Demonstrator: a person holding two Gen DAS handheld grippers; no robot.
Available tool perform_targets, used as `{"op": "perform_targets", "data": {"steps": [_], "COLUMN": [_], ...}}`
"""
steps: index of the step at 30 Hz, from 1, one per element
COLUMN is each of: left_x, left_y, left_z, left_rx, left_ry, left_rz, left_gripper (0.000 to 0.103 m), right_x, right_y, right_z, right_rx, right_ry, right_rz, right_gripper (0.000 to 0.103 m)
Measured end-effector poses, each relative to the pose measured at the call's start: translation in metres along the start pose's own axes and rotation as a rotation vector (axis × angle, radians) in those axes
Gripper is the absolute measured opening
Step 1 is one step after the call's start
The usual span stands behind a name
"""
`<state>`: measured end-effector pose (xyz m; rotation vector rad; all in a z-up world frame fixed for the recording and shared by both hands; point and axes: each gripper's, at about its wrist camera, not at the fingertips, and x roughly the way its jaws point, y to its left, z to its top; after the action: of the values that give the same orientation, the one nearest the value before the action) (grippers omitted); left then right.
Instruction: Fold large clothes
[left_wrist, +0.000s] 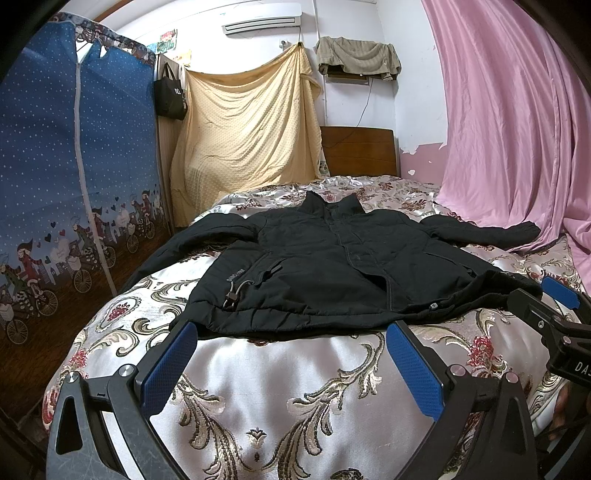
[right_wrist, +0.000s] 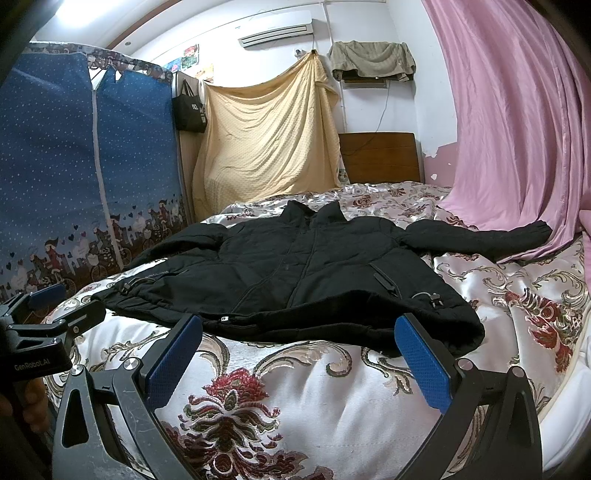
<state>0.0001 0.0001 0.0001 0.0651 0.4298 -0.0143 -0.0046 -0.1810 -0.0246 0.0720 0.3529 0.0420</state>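
Here: quilted black jacket (left_wrist: 332, 266) flat on satin floral bedspread (left_wrist: 280, 387).

Jacket (left_wrist: 332, 266) left sleeve end hidden past bed (left_wrist: 295, 387) edge.

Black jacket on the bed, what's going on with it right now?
The black jacket lies spread flat, front up, on the floral bedspread, sleeves out to each side. The left claw and right claw both hang open just short of its near hem, holding nothing. No fold has been made yet.
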Motion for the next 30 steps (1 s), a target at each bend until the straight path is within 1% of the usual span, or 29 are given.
{"op": "perform_targets", "data": {"steps": [25, 28, 30], "left_x": [0.0005, 0.0030, 0.0073], "left_y": [0.0001, 0.0003, 0.0001], "left_z": [-0.0001, 0.0003, 0.0027], "left_rx": [0.000, 0.002, 0.010], "left_ry": [0.007, 0.029, 0.047], "left_rz": [0.001, 0.009, 0.017], "left_gripper": [0.103, 0.103, 0.103], "right_x": [0.0007, 0.0021, 0.0070], "right_y": [0.0033, 0.0041, 0.0006], "right_z": [0.0003, 0.0014, 0.0027], "right_rx": [0.000, 0.008, 0.020], "right_ry": [0.005, 0.025, 0.056], "right_rz": [0.000, 0.003, 0.004], "right_gripper": [0.102, 0.102, 0.102]}}
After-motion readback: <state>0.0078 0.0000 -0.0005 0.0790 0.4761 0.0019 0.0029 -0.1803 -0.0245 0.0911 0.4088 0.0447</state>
